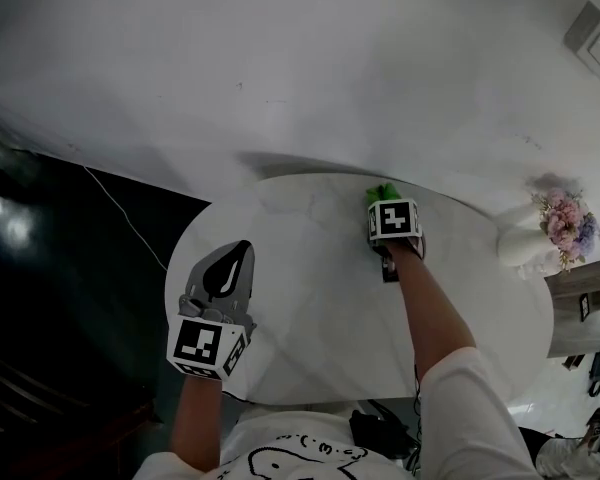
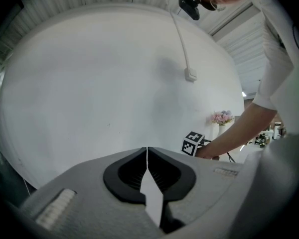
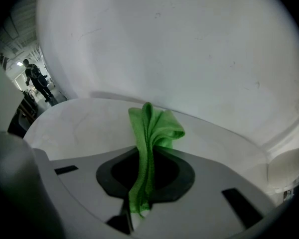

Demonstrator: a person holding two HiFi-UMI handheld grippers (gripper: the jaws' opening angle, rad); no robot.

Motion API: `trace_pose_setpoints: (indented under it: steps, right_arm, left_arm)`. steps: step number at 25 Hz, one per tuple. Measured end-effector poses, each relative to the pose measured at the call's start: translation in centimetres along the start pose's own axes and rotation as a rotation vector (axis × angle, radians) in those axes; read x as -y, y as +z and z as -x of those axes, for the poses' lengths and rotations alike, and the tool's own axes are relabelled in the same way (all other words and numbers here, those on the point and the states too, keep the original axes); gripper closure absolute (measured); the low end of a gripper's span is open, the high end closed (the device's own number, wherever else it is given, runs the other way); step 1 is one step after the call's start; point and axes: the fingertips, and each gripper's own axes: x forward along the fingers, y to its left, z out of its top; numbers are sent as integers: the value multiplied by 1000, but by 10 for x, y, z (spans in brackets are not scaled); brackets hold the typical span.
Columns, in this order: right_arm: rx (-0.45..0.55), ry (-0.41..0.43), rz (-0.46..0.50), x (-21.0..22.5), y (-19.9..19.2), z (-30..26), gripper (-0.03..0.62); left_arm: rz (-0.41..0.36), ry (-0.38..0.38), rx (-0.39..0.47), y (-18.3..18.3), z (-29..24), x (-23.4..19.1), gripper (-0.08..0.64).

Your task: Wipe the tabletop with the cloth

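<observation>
clamped on the green cloth point(image 3: 152, 128) with the right gripper point(image 3: 146, 176), folds sticking out past the tips, at the white tabletop's point(image 1: 310, 308) far side. pressed together, empty: left gripper point(image 2: 147, 156), near the left edge.

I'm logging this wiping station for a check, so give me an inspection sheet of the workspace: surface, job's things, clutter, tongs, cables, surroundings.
Surface: white marbled tabletop, bare where it shows; no spill seen.
Job's things: green cloth, bunched, near the table's far edge.
Clutter: vase of flowers by the right rim; cannot tell whether it stands on the table.
Tongs: left tongs shut and empty, at the near left rim; right tongs shut on the cloth.
Cables: thin cable on the dark floor left of the table.
Surroundings: white wall behind; a person standing far off.
</observation>
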Motion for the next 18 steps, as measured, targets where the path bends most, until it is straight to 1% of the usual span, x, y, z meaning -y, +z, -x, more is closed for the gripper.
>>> trace_pose_setpoints:
  steps: [5, 11, 15, 18]
  right_arm:
    - [-12, 8, 7, -24, 5, -3, 549]
    - [-14, -5, 11, -36, 14, -6, 549]
    - [-12, 7, 8, -49, 19, -8, 549]
    - [-16, 16, 22, -61, 22, -9, 549]
  left_arm:
    - [18, 18, -1, -5, 12, -16, 538]
    - [47, 28, -4, -12, 18, -32, 538]
    - [62, 38, 0, -14, 20, -43, 538]
    - [74, 50, 5, -15, 23, -50, 539]
